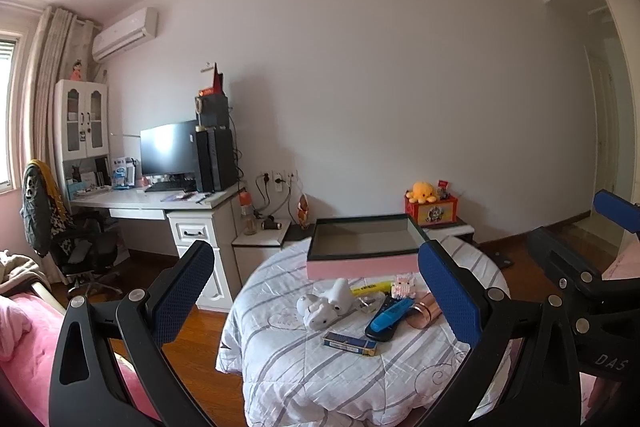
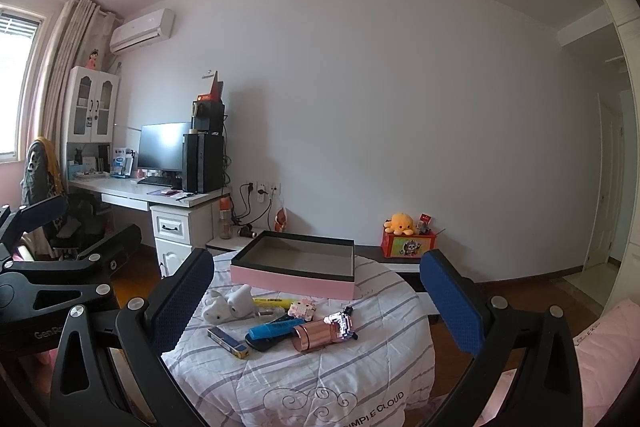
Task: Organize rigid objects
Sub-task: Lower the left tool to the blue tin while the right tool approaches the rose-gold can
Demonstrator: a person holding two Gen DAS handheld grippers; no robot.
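Left gripper [image 1: 316,291]: jaws released, spread wide, nothing between them, held above the near edge of the worktop [image 1: 320,379]. Right gripper [image 2: 316,291]: jaws likewise released and empty, level with the left one and just beside it.

Worktop is round, covered with a white cloth with grey stripes. Small things lie in a cluster at its middle, none touched by either gripper.

- Blue box [image 2: 231,339]: flat, long axis running from far left to near right in the right wrist view.
- Blue highlighter [image 2: 271,329]: lies on a black remote [image 2: 262,343]; long axis left to right, rising slightly towards the far right.
- Copper tube [image 2: 314,335]: on its side, just right of the highlighter, open end facing the camera side, long axis towards the far right.
- Yellow highlighter [image 2: 274,302]: behind, long axis left to right, parallel to the tray front.
- White figurine [image 2: 230,303]: at the left of the cluster.
- Pink block toy [image 2: 302,309]: between yellow highlighter and tube.

Pink tray [image 2: 292,281]: dark rim, open and empty, at the far side of the worktop, long side across the view.
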